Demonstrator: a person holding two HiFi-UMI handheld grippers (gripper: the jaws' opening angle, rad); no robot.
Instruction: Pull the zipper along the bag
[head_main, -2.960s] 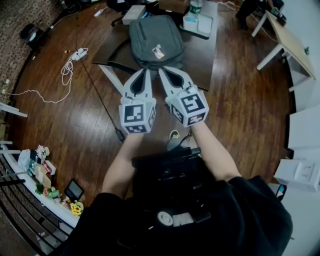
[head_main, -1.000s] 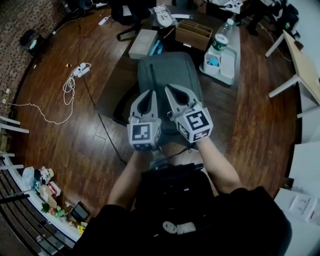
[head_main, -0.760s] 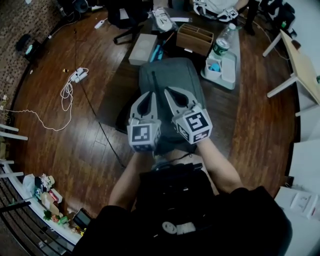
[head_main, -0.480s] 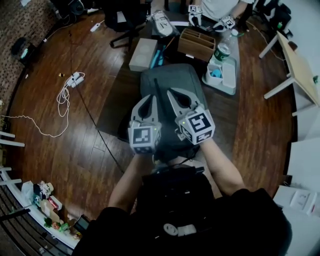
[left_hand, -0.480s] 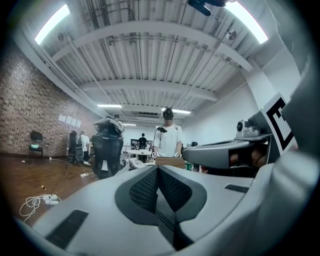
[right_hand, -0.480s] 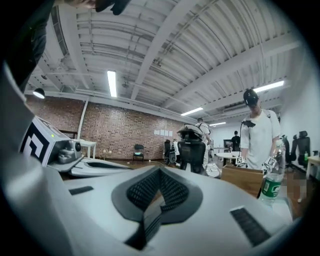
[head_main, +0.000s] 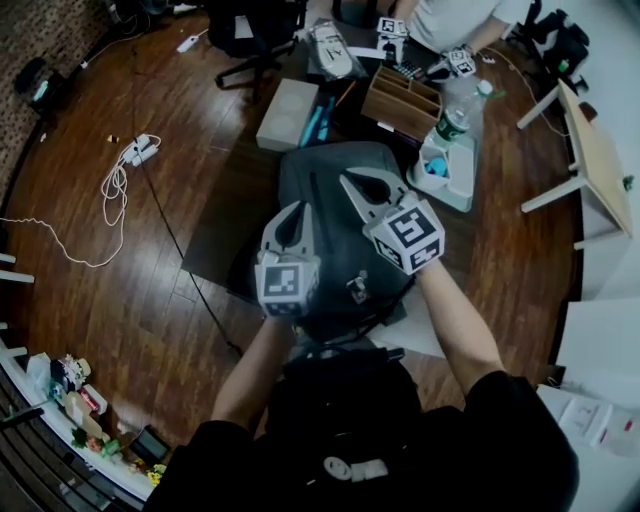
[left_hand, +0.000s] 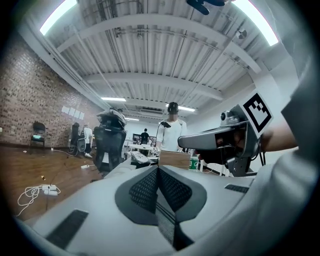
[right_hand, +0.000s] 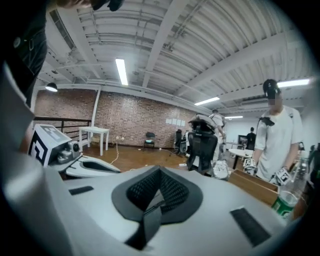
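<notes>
Dark grey bag lies flat on a low dark table, lengthwise away from the person. Left gripper is above the bag's left half, jaws pressed together with nothing between them. Right gripper is over the bag's upper middle, angled left, jaws likewise pressed together and empty. Contact with the fabric possible, not clear from above. Zipper pull not made out. Wooden box and bottle stand beyond the bag.

Right gripper: jaws closed together, nothing between them. Left gripper beside it, left. Office chair ahead; wooden box right.
</notes>
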